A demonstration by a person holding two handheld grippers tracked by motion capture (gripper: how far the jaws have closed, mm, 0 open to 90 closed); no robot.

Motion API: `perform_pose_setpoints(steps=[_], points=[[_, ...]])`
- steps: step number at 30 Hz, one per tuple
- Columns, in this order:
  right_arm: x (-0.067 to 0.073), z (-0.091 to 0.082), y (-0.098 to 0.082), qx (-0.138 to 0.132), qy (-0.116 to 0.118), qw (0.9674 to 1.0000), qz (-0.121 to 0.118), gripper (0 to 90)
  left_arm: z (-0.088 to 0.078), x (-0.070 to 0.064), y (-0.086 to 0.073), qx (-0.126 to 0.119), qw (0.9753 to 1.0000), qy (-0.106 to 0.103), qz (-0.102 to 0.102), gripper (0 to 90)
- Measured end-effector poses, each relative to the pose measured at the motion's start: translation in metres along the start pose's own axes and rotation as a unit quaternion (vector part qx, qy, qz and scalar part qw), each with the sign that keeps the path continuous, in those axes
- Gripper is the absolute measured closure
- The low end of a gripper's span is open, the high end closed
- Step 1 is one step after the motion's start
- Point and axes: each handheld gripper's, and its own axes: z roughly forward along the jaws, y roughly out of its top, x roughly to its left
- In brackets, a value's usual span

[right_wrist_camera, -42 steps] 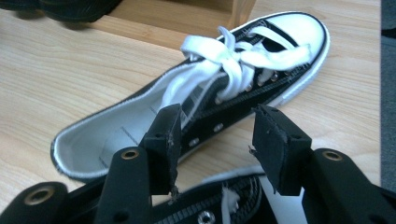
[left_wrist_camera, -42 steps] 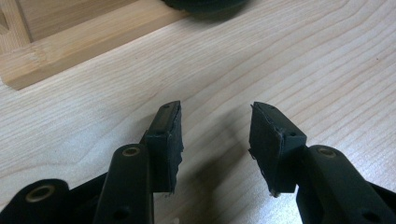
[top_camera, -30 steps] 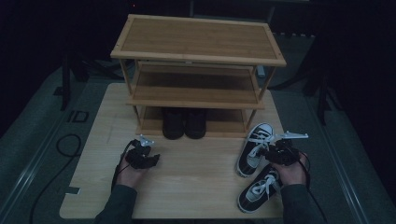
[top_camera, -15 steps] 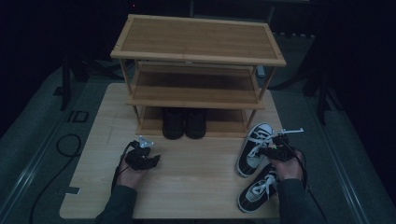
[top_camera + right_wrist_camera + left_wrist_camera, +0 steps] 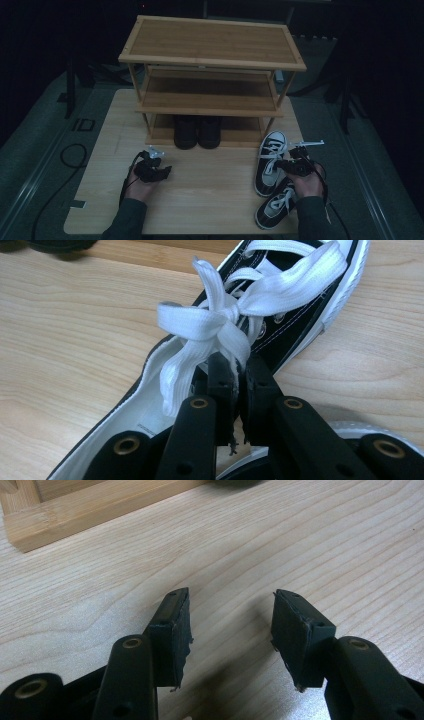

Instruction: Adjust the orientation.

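High view has the sneaker (image 5: pixel 270 162) sitting at the right side of the table (image 5: pixel 210 200), just in front of the right leg of the wooden shoe rack (image 5: pixel 212 80). Its long axis runs pretty much front to back, toe pointing away from the person toward the rack, heel end toward the right hand. It's a black canvas low-top with a white rubber toe cap, white sole edge and fat white laces tied in a bow. The second sneaker (image 5: pixel 275 207) of the pair lies closer to the table's front edge, angled with its toe down-left, and the two look like they're touching or nearly so, hard to call in this dim light. The right gripper (image 5: pixel 292 165) sits over the first sneaker's opening; in the right gripper view the right gripper (image 5: pixel 239 377) has just been closing, and its jaws are pinched nearly together on the shoe's edge right under the lace bow (image 5: pixel 220 322), though what exactly is in the pinch is tucked behind the laces. The left gripper (image 5: pixel 152 167) rests out on the left side of the table, well apart from the shoes, and in its own view the left gripper (image 5: pixel 230 622) has its jaws spread apart with just bare wood between them. A black pair of shoes (image 5: pixel 197 131) sits on the rack's bottom shelf.
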Motion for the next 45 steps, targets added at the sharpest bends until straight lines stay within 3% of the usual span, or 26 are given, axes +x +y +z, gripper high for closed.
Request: perform_pose_setpoints(steps=[17, 23, 31, 45], points=[[0.022, -0.01, -0.004, -0.012, 0.014, 0.9995, -0.026, 84.7, -0.001, 0.002, 0.0, 0.001, 1.0, 0.001, -0.003, 50.3], [0.03, -0.013, -0.004, -0.021, 0.029, 0.9986, -0.039, 85.4, -0.001, 0.002, -0.001, 0.001, 1.0, 0.002, -0.003, 50.2], [0.053, -0.001, 0.002, -0.015, 0.054, 0.9944, -0.09, 85.6, -0.001, 0.003, -0.001, 0.002, 1.0, 0.003, -0.003, 50.2], [0.071, 0.007, 0.004, -0.001, 0.086, 0.9869, -0.136, 85.5, -0.001, 0.003, -0.001, 0.001, 1.0, 0.003, -0.004, 50.1]])
